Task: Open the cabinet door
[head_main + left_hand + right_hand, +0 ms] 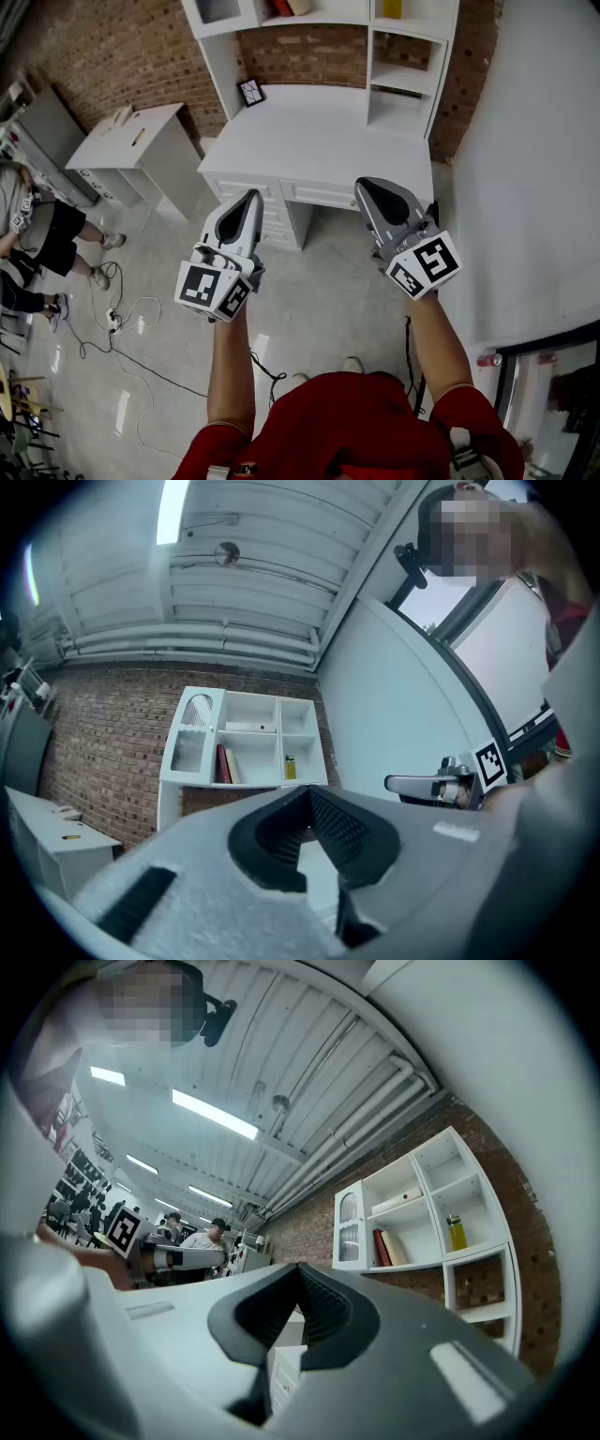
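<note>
Seen from above, a person in a red top stands facing a white desk (309, 141) that carries a white shelf unit (403, 80) against a brick wall (112, 56).

The left gripper (251, 199) and the right gripper (364, 186) are held side by side in the air on the near side of the desk, each tipped slightly upward. On both, the two dark ribbed fingers are pressed together at the tips with nothing pinched between them.

The cabinet door (220, 11) is a glass-panelled door at the upper left of the shelf unit, at the far side of the desk. It is well apart from both grippers and neither touches it. It lies far and a little left of the left gripper, and further left of the right one.

To the right of the door, open shelves hold books (226, 764) and a yellow bottle (290, 767).

In the head view the top edge cuts off most of the door. In both gripper views the door is small, its handle cannot be made out, and the gripper bodies hide the desk below it.

At the far left are a small white table (131, 136), cables (112, 323) on the floor and seated people (37, 234), partly cut off
</note>
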